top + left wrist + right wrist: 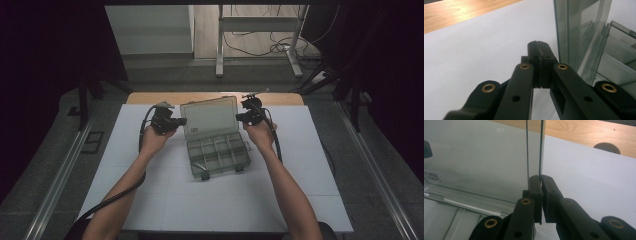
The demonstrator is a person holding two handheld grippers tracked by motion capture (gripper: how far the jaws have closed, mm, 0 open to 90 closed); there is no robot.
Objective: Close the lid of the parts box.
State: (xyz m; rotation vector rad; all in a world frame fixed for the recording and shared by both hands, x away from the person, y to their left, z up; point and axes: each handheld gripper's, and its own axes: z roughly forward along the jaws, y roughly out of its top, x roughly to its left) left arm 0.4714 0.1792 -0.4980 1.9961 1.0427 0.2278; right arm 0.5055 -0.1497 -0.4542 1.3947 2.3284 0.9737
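Right tool (541, 185) pinches lid (486, 162) edge; left tool (539, 53) beside.

The organiser box (218, 156) looks like smoky, see-through plastic, smooth and faintly glossy; its raised lid (481, 157) is a thin clear sheet with sharp moulded edges and a few soft reflections. The left claw (539, 47) and the right claw (541, 180) are matt black plastic, slightly grainy, with bright brass-coloured metal bushings set into the links. The counter (461, 15) shows pale varnished wood grain along its far edge, and a smooth, matt white sheet (150, 200) covers the rest.
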